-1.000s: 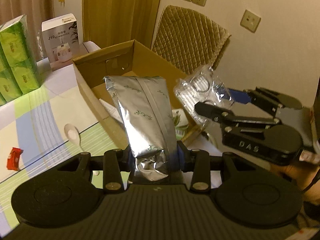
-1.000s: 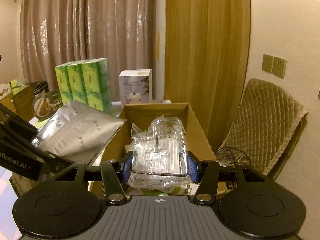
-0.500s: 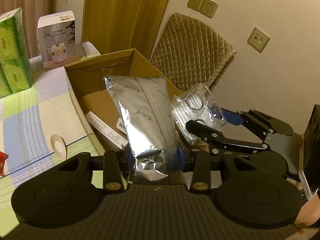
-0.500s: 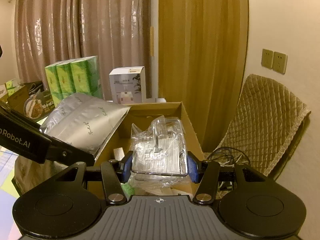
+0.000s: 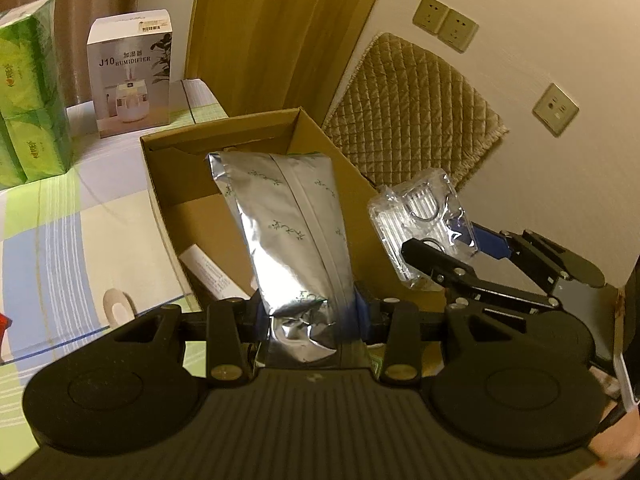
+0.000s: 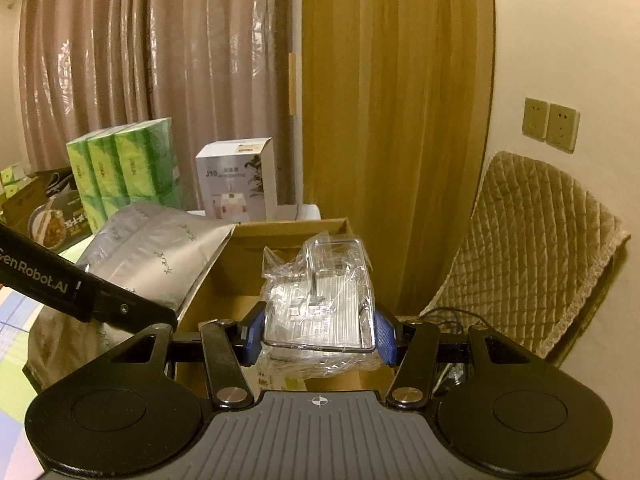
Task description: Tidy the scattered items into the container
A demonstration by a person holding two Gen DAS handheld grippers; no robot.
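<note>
The left claw [image 5: 310,314] is squeezing the bottom of a silver bag [image 5: 288,224], and the bag is standing up in the middle of the left view, in front of the open cardboard box [image 5: 160,184]. The box is sitting on the counter [image 5: 80,248] with its top open. Inside it, near the lower left of the box, a long white packet [image 5: 212,274] is lying on the brown floor of the box. I cannot tell what else is lying in there.

The right claw [image 6: 320,334] is clenching a clear plastic case [image 6: 324,300] wrapped in crinkly film. In the right view the case is sitting in the middle of the frame, hanging over the box's near edge. In the left view it is showing at the right, beside the box's right wall.

At the upper left, green tissue packs [image 5: 28,92] and a white humidifier box [image 5: 130,72] are standing on the counter behind the cardboard box.
</note>
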